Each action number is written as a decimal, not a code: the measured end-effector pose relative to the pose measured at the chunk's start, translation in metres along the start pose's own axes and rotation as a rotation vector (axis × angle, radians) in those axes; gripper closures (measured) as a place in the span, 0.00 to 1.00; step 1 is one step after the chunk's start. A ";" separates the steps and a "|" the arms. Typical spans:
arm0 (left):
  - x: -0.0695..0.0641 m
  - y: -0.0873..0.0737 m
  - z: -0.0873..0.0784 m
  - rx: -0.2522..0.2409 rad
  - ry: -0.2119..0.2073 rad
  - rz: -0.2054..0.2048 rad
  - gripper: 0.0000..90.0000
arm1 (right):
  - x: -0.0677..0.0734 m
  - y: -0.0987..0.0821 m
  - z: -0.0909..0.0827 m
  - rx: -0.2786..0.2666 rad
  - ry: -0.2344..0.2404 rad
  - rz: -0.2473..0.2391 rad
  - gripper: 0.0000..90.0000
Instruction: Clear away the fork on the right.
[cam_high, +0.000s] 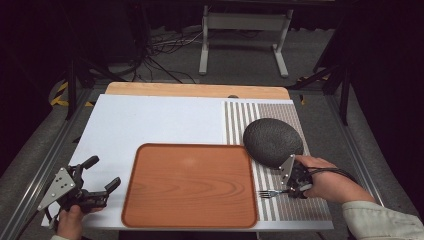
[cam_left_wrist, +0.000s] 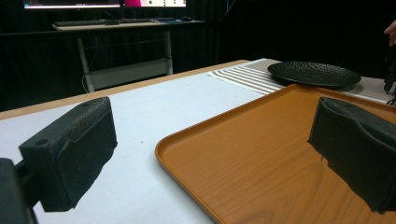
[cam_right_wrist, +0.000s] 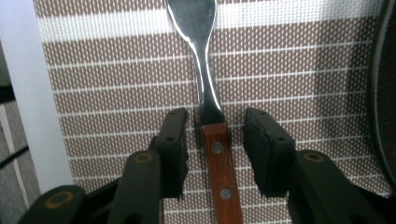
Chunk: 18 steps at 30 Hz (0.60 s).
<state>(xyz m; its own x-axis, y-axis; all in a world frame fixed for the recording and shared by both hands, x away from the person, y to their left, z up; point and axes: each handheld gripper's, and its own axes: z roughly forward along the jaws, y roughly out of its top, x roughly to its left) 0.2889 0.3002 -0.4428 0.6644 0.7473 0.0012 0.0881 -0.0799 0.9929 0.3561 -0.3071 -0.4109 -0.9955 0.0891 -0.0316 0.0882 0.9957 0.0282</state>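
A fork (cam_high: 270, 193) with a wooden handle lies on the striped placemat (cam_high: 300, 207), tines toward the orange tray (cam_high: 190, 185). My right gripper (cam_high: 289, 191) is down over its handle. In the right gripper view the fork (cam_right_wrist: 208, 70) runs up between the two jaws of the right gripper (cam_right_wrist: 212, 126), with a gap on each side, so no pad touches it. My left gripper (cam_high: 103, 172) is held open and empty left of the tray. Its jaws in the left gripper view (cam_left_wrist: 212, 154) frame the tray's near corner (cam_left_wrist: 196, 140).
A black round plate (cam_high: 272, 141) sits on the placemat just behind my right hand, also seen as the plate (cam_left_wrist: 313, 73) beyond the tray. A white board (cam_high: 160, 120) covers the table's left part. A metal stand (cam_high: 245, 40) and cables are on the floor behind.
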 end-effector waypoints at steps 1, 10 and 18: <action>0.000 0.000 0.000 -0.004 0.001 -0.004 0.02 | 0.000 0.000 0.000 0.008 -0.007 -0.015 0.72; 0.000 0.000 0.000 -0.005 -0.003 -0.007 0.02 | -0.001 0.004 0.002 0.048 0.006 -0.074 0.85; 0.001 0.000 -0.001 -0.003 -0.002 -0.005 0.02 | 0.000 0.005 0.003 0.056 0.011 -0.097 0.86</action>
<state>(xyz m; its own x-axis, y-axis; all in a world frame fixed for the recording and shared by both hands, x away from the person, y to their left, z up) 0.2889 0.3010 -0.4426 0.6654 0.7465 -0.0035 0.0890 -0.0747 0.9932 0.3566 -0.3016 -0.4135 -0.9998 -0.0080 -0.0209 -0.0074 0.9995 -0.0308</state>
